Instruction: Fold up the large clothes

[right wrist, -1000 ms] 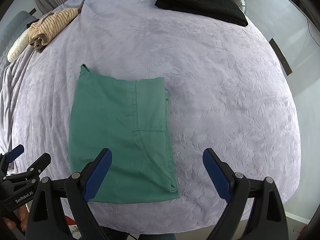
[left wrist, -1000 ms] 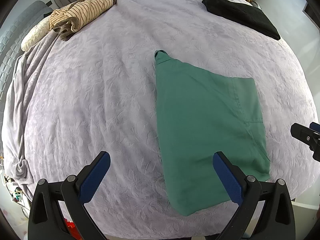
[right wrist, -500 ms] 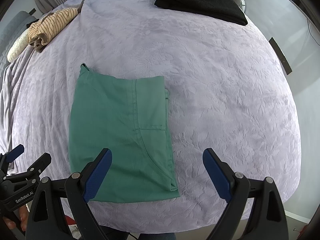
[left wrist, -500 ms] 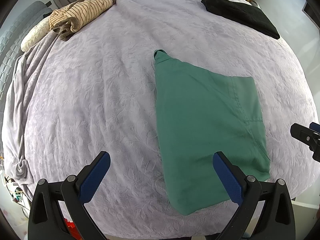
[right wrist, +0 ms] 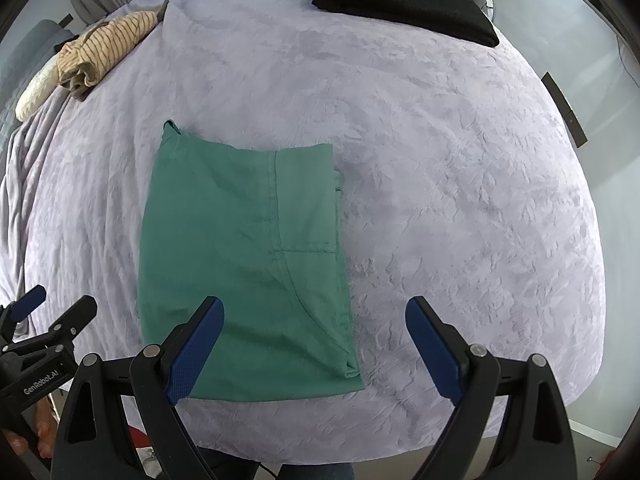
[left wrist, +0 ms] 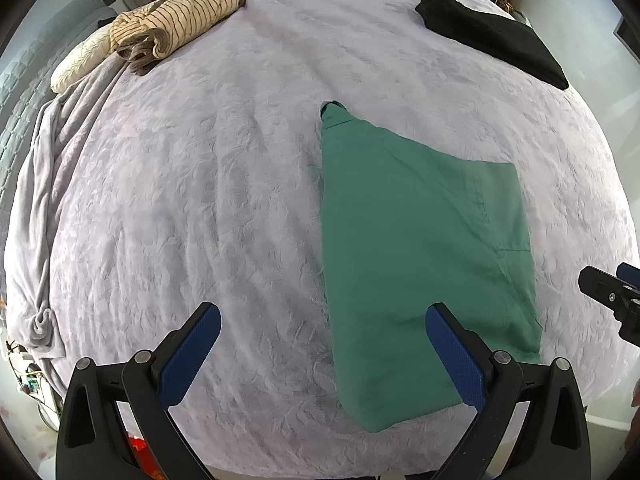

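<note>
I hold both grippers above the near edge of a bed (left wrist: 240,200) covered in a pale lilac quilted spread. The left gripper (left wrist: 320,354) has its blue-padded fingers (left wrist: 191,354) spread wide and grasps nothing. The right gripper (right wrist: 314,346) is likewise released, its fingers (right wrist: 434,346) parted over bare bedspread. A green garment (right wrist: 244,260) lies flat on the bed, folded into a tall rectangle, between the two grippers and close to the near edge; a small collar-like bump pokes out at its far left corner. Far off at the bed's back right sits a folded black garment (right wrist: 404,6). At the back left lies a rolled tan striped garment (left wrist: 176,24) touching a cream pillow (left wrist: 78,66). A rumpled grey blanket (left wrist: 36,208) hangs along the left side.
</note>
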`<state>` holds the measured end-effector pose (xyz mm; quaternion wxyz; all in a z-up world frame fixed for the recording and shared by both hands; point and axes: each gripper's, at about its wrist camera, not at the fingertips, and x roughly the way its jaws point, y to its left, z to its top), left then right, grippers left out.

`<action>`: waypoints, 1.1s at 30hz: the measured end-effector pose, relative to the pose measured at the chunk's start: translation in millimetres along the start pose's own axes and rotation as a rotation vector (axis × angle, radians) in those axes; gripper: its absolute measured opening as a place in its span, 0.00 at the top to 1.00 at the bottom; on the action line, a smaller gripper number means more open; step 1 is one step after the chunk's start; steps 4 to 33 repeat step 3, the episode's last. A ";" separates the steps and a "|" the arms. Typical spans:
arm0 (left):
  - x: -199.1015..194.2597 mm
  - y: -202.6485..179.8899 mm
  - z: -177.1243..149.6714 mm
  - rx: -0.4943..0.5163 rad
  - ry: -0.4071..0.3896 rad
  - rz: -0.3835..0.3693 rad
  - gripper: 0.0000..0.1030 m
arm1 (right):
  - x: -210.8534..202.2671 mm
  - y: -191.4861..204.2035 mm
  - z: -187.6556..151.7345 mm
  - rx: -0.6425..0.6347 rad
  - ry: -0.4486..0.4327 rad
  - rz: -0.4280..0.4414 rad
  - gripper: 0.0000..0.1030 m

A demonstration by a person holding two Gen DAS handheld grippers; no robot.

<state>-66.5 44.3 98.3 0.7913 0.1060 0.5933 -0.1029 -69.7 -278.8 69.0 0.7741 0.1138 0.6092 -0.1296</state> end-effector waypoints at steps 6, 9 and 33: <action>0.8 -1.0 -0.4 0.007 0.010 -0.009 0.01 | 1.9 -1.1 -0.6 0.000 0.007 0.003 0.09; 0.8 -1.0 -0.4 0.007 0.010 -0.009 0.01 | 1.9 -1.1 -0.6 0.000 0.007 0.003 0.09; 0.8 -1.0 -0.4 0.007 0.010 -0.009 0.01 | 1.9 -1.1 -0.6 0.000 0.007 0.003 0.09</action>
